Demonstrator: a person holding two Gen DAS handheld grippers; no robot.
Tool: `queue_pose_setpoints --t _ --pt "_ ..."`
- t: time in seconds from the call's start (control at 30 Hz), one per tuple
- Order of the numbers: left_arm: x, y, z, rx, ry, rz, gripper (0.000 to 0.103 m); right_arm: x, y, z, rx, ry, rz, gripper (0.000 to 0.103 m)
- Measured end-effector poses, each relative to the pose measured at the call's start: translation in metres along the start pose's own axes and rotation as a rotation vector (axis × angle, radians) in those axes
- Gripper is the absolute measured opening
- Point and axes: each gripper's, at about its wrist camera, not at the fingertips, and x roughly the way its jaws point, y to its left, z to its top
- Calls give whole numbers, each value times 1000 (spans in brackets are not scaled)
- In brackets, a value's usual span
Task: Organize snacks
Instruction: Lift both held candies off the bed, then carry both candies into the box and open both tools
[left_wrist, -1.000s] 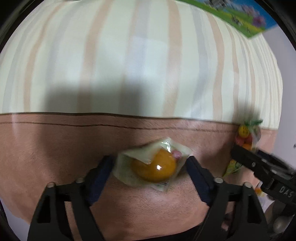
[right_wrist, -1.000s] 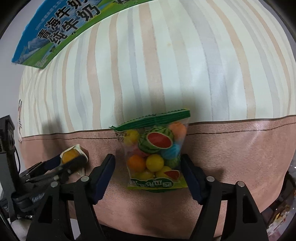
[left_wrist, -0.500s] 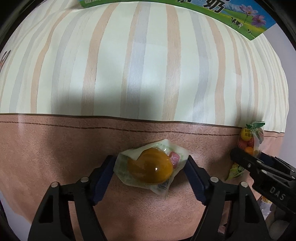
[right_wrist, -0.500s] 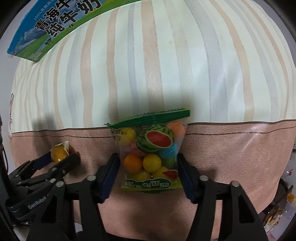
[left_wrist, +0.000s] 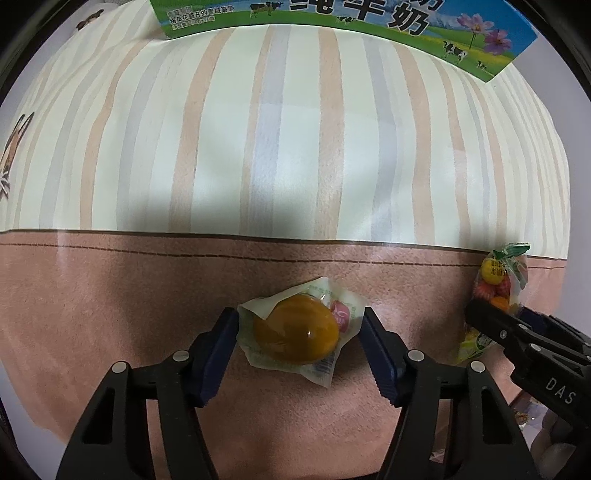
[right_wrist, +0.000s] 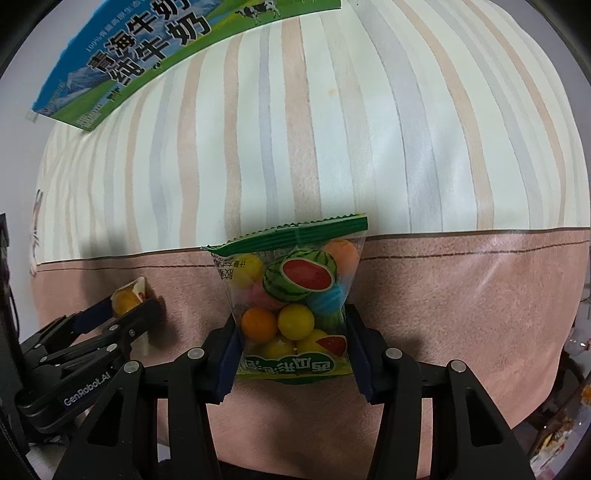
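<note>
Gripping a clear packet with an orange jelly between its blue pads, the left tool holds it over the pink band of the striped cloth on the tabletop. The right tool is clenched on the lower sides of a candy bag full of coloured balls, its green seal pointing away from the camera. A milk carton lies at the cloth's far edge.

A striped tablecloth (pink-bordered) carries a milk carton.
</note>
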Motion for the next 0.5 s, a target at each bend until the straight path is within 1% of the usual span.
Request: queue_pose_setpoints --t 0.1,0.23,0.37,0.5 --pt "-8 6 5 -15 12 -32 63 -10 -3 -2 8 -3 29 54" --pt "-22 10 6 -29 7 -64 63 -28 -6 1 2 -24 68 54" --pt "-48 8 11 -40 -28 -98 63 -49 -9 7 -1 -48 105 54" --pt "-83 5 29 -43 -83 -142 63 -73 -9 22 -8 -85 139 54"
